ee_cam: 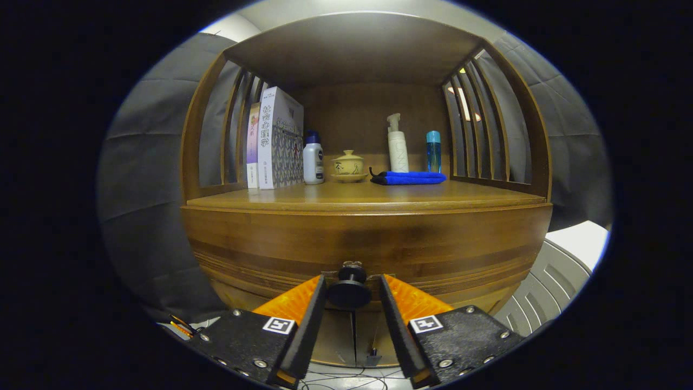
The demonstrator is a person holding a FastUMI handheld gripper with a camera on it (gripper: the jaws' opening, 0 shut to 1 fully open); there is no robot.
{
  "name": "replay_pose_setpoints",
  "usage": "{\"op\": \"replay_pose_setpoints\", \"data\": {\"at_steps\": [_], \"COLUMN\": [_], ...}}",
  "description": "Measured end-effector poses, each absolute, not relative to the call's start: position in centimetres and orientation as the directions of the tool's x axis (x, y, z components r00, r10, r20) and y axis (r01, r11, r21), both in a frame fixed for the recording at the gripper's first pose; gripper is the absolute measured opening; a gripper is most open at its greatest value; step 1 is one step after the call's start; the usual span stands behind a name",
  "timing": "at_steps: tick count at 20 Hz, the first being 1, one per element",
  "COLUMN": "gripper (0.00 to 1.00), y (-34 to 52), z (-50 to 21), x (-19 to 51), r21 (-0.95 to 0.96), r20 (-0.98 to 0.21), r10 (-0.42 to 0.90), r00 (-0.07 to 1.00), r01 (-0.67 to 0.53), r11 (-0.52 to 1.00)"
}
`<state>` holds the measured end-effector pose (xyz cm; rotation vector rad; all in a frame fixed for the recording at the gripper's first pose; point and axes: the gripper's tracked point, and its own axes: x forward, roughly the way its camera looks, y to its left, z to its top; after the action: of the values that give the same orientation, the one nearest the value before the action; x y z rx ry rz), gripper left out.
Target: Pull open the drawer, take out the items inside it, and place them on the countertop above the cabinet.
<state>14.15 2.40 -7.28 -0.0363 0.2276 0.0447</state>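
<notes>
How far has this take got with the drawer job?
Early stage. Nothing looks done: the drawer front sits closed under the countertop. In hand: the tongs are open with the black knob between the fingers, not visibly clamped. Left: grip the knob, pull the drawer open, lift out its unseen contents and set them on the countertop.

I see books [273,140] at ten o'clock, a white bottle [313,161], lidded cup [348,164], blue cloth [409,177], pump bottle [397,145], blue bottle [433,151].
</notes>
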Motion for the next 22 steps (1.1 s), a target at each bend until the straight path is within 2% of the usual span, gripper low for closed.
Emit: {"op": "replay_pose_setpoints", "data": {"at_steps": [2, 5, 8, 17, 22], "gripper": [0.51, 0.49, 0.40, 0.37, 0.36], "y": [2.4, 2.3, 2.3, 2.4, 2.9], "z": [-7.4, -7.5, -7.6, -7.6, -7.3], "x": [14.2, 14.3, 14.2, 12.9, 8.0], "r21": [-0.016, -0.006, -0.029, -0.022, -0.016], "r20": [-0.237, -0.242, -0.247, -0.249, -0.248], "r10": [0.037, 0.018, -0.007, -0.029, -0.017], "r00": [0.971, 0.970, 0.969, 0.968, 0.969], "r01": [-0.042, -0.020, 0.000, 0.025, 0.013], "r11": [0.999, 1.000, 1.000, 0.999, 1.000]}}
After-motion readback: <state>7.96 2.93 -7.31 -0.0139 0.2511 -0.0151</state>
